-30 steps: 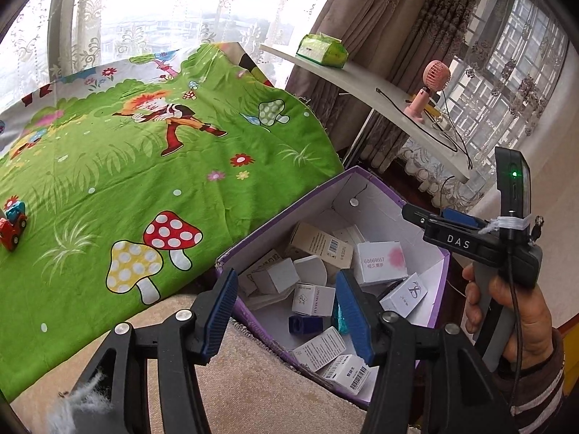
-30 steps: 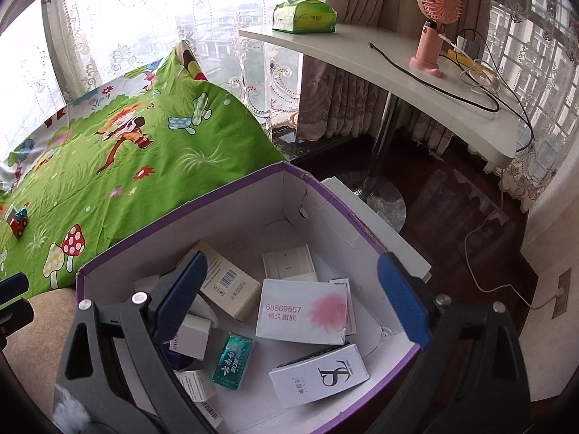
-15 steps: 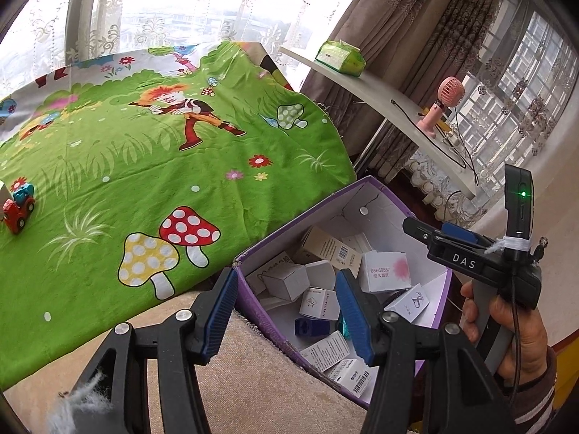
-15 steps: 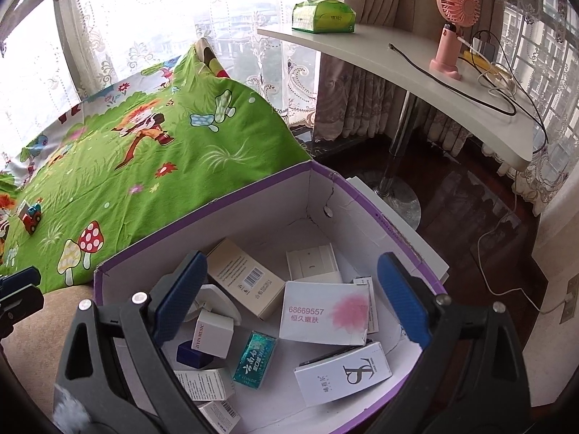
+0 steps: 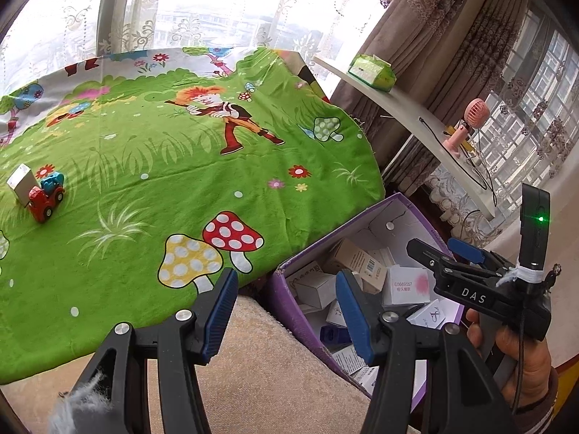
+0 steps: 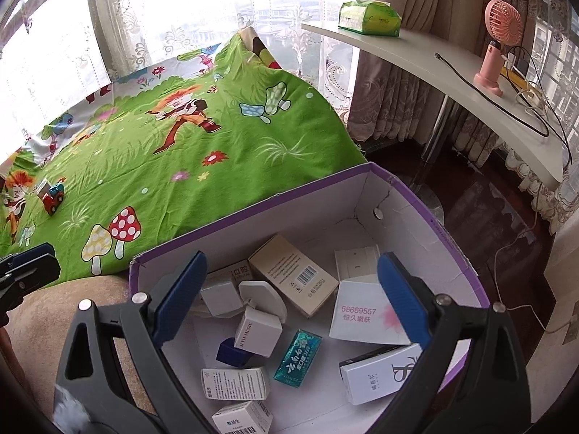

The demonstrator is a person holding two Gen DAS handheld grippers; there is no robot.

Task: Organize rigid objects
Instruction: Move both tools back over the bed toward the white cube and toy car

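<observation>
Nearest, the right gripper [image 6: 289, 296] hung with fingers spread and nothing between them over the purple box [image 6: 253, 231], where about a dozen small cartons [image 6: 289, 278] already lay jumbled. The left gripper [image 5: 286, 311] was likewise unclenched and empty beside it. Farther off on the green bedspread [image 5: 144, 166], a small white box [image 5: 21, 182] and a toy car [image 5: 45, 199] seemingly remained to be collected.

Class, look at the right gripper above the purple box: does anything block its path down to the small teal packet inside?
Nothing visible does. The right gripper hangs open above the purple box, and the teal packet lies uncovered on top.
</observation>
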